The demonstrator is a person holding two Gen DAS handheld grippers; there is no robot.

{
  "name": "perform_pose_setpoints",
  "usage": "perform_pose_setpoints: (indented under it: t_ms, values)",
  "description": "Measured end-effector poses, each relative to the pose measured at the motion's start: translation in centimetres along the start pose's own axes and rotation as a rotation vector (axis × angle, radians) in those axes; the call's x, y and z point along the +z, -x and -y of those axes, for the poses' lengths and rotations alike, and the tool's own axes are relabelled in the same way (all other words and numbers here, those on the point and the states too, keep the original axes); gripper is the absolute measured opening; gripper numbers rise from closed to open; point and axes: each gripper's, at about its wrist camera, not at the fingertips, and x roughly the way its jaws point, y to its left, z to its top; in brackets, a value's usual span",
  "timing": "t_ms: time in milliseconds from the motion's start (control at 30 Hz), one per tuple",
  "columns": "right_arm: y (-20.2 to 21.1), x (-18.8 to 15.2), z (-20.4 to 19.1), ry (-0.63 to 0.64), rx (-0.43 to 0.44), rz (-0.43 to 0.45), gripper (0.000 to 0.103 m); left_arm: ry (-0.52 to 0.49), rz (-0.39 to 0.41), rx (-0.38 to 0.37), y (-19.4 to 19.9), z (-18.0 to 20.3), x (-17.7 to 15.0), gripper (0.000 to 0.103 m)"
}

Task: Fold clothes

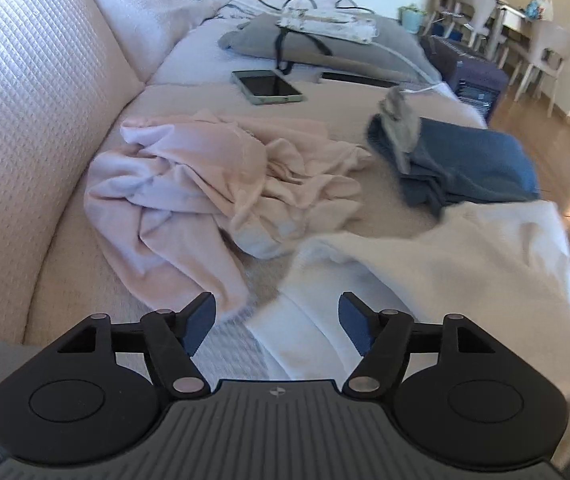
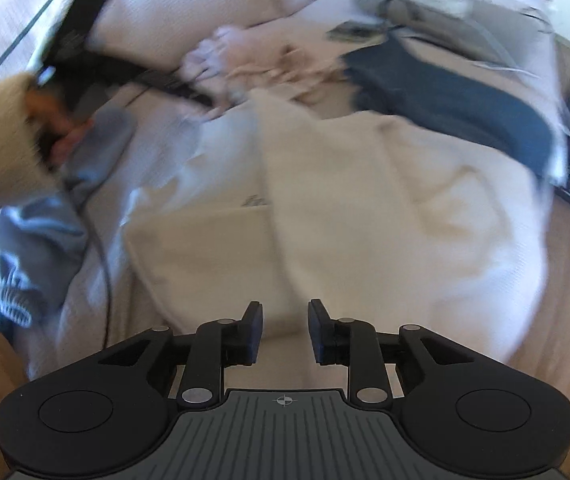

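Note:
A white garment lies spread on the sofa seat, partly folded over itself. My left gripper hovers over its left edge, open, with nothing between the fingers. The right wrist view is blurred; there my right gripper hangs above the same white garment, jaws a little apart and not pressing on any cloth. A crumpled pink garment lies beyond, toward the backrest. A folded blue garment sits at the right with a small grey piece on it.
A phone and a grey cushion carrying a power strip and cables lie farther along the sofa. A light blue garment and a beige sleeve show at the left. Chairs stand on the wooden floor at the right.

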Motion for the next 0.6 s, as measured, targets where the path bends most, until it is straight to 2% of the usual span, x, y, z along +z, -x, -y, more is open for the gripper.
perform_pose_setpoints:
  t_ms: [167,267,400,467,500,533,600]
  values:
    - [1.0,-1.6,4.2,-0.134,-0.109,0.007,0.026,-0.022,-0.036,-0.078,2.0,2.1,-2.9,0.071]
    - [0.6,-2.5,5.4,-0.178,-0.159,-0.010,0.026,-0.041,-0.074,-0.119,2.3,4.0,-4.6,0.071]
    - [0.0,-2.9,5.3,-0.213,-0.129,0.003,0.027,-0.064,-0.127,-0.137,2.0,6.1,-6.5,0.071]
    - [-0.8,-2.6,4.5,-0.181,-0.097,-0.006,0.041,-0.077,-0.146,-0.133,1.9,6.8,-7.0,0.071]
    - [-1.0,-2.6,4.1,-0.163,-0.103,-0.007,0.058,-0.078,-0.141,-0.133,2.2,7.1,-7.1,0.071]
    - [-1.3,-2.6,3.9,-0.153,-0.123,-0.002,0.064,-0.077,-0.135,-0.134,2.5,7.3,-7.2,0.071]
    - [-1.5,-3.0,4.3,-0.161,-0.143,0.000,0.064,-0.063,-0.127,-0.146,3.1,7.6,-7.5,0.075]
